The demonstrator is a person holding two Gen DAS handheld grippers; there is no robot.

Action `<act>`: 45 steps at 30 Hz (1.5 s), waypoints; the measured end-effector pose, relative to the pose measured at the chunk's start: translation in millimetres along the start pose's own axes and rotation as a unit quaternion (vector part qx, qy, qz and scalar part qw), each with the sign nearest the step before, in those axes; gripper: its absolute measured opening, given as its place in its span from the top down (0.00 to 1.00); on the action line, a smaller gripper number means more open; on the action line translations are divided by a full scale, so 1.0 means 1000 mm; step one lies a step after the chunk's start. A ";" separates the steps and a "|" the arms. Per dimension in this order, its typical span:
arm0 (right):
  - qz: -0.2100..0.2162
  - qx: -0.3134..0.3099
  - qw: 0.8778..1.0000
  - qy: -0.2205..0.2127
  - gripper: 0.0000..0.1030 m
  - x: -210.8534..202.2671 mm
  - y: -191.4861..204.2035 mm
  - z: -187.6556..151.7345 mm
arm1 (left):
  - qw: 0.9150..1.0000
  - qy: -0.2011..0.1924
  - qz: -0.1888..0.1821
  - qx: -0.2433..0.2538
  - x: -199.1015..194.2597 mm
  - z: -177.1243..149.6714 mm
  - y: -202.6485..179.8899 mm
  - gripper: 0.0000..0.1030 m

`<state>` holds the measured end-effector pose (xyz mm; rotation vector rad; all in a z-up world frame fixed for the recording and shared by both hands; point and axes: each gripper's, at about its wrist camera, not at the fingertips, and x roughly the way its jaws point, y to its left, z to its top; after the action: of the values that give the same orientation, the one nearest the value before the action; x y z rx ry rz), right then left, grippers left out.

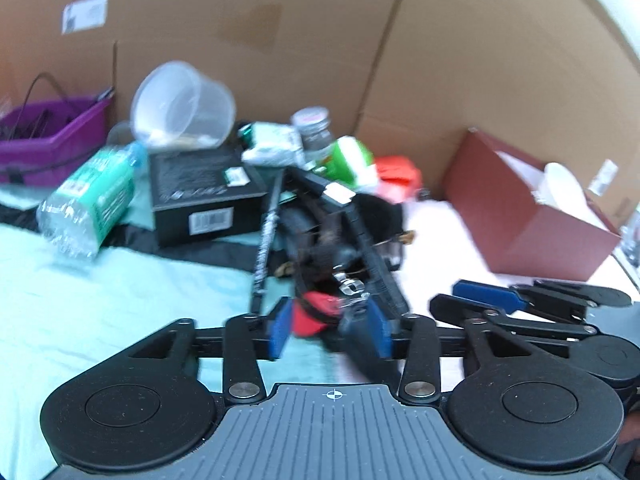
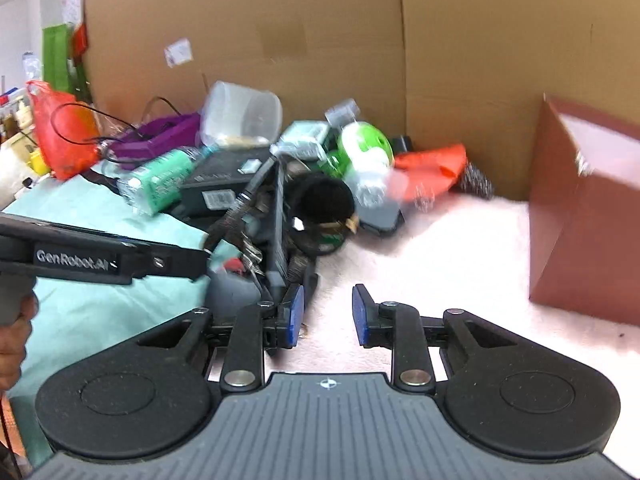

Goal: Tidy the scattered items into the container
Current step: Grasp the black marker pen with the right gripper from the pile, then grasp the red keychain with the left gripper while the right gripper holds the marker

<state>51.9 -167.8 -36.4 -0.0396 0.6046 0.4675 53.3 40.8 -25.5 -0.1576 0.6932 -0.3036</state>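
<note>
The left claw [image 1: 330,328] stands with its blue pads apart around the near end of a tangled heap of dark items [image 1: 344,248]; a small red piece [image 1: 316,312] and a metal clasp [image 1: 352,286] sit between the pads, but blur hides whether either pad presses on them. The heap's long axis runs away from the claw toward the cardboard wall [image 1: 320,40], a thin black rod [image 1: 266,236] lying along its left side. The right claw [image 2: 326,316] is open over bare pale surface [image 2: 440,248], nothing between its pads, its left finger [image 2: 294,312] just beside the heap's near edge. Right of both claws stands the red-brown box [image 1: 532,224], its top open and something white inside, cut off at the frame edge. Beyond the heap lie a black carton [image 1: 200,196] with a barcode, a crumpled green-labelled water bottle [image 1: 88,200] on its side, a clear plastic tub [image 1: 184,104] tipped over, a green-and-white object [image 1: 348,156] and orange-red plastic [image 1: 400,172]. Far left sits a purple tray [image 1: 52,136] with wires. Motion blur smears most detail; labels cannot be read.
</note>
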 end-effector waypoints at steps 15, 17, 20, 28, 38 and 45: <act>0.006 -0.034 0.999 0.022 0.76 -0.007 0.018 -0.011 | 0.999 0.045 -0.028 -0.006 0.020 -0.020 -0.010 0.53; 0.012 -0.034 0.999 0.025 0.79 -0.003 0.019 -0.010 | 0.998 0.047 -0.044 -0.020 0.022 -0.020 -0.005 0.73; 0.021 -0.039 0.998 0.034 0.80 0.006 0.023 -0.011 | 0.998 0.045 -0.047 -0.023 0.021 -0.020 -0.003 0.77; 0.025 -0.045 0.998 0.047 0.88 0.010 0.021 -0.011 | 0.999 0.028 -0.042 0.012 -0.001 -0.016 -0.011 0.91; 0.015 -0.044 0.996 0.073 0.88 -0.031 0.003 -0.038 | 0.997 0.065 -0.033 0.034 0.000 -0.032 -0.011 0.63; 0.005 -0.041 0.997 0.061 0.86 -0.013 0.004 -0.026 | 0.997 0.066 -0.025 0.027 0.019 -0.023 -0.013 0.56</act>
<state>26.9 -174.0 -50.0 -0.1430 0.7049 0.5020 49.5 21.4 -51.5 -0.1044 0.8110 -0.3833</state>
